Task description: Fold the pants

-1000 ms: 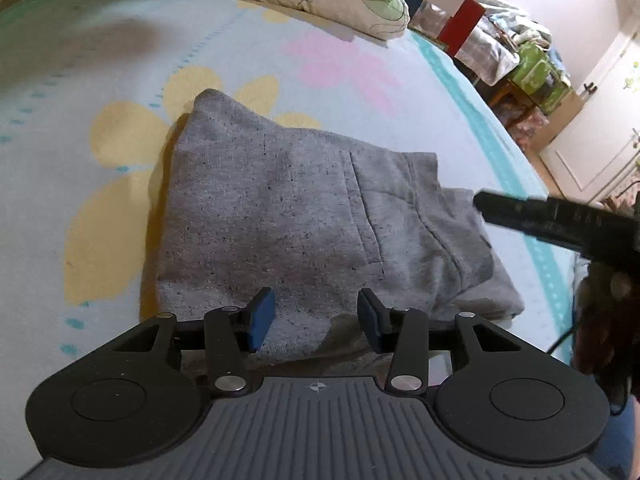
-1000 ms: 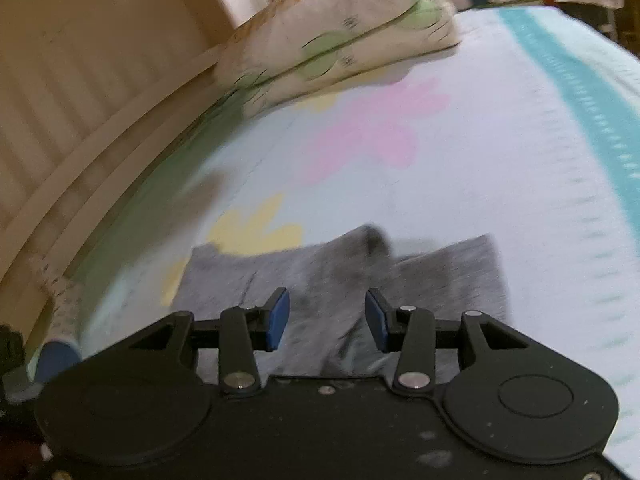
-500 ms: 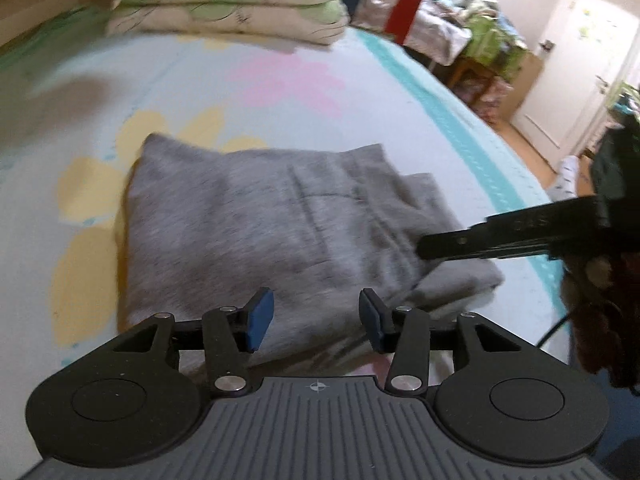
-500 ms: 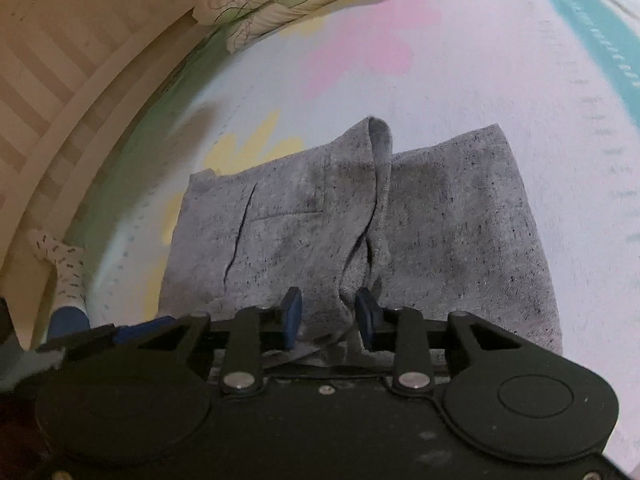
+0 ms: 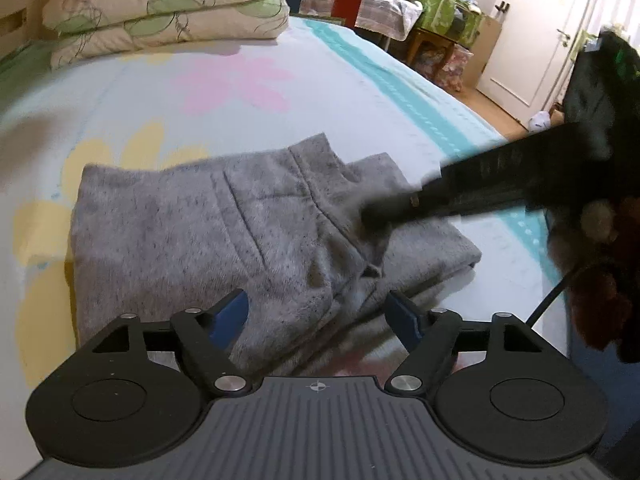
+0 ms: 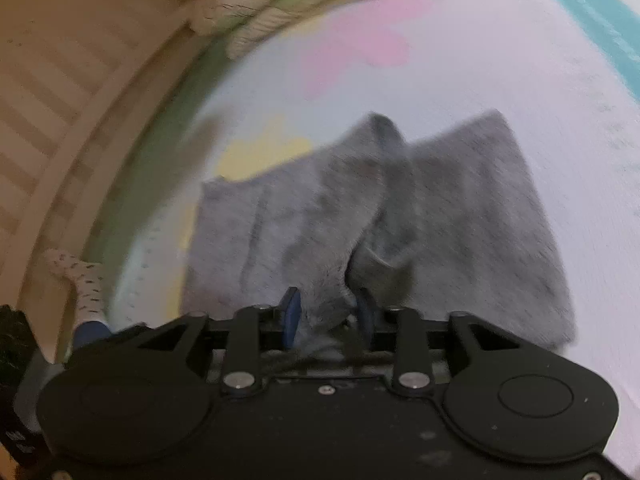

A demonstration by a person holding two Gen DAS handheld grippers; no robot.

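Grey sweatpants [image 5: 224, 232] lie folded in a rough rectangle on the flowered bed sheet [image 5: 168, 88]. My left gripper [image 5: 318, 318] is open, its blue pads on either side of the near edge of the pants. My right gripper [image 6: 326, 314] is shut on a raised ridge of the grey pants [image 6: 460, 208] near their near edge. In the left wrist view the right gripper [image 5: 404, 210] reaches in from the right, its tip pressed into the fabric. The right wrist view is blurred.
Two flowered pillows [image 5: 168, 12] lie at the head of the bed. A teal stripe [image 5: 408, 96] runs along the bed's right side. Beyond it stand cluttered furniture [image 5: 444, 12] and a white door [image 5: 532, 32]. A socked foot [image 6: 80, 280] and slatted bed rail [image 6: 60, 120] are at left.
My right gripper closed on a ridge of the pants and pulls it up. My left gripper opened wider and lowered toward the pants' near edge.
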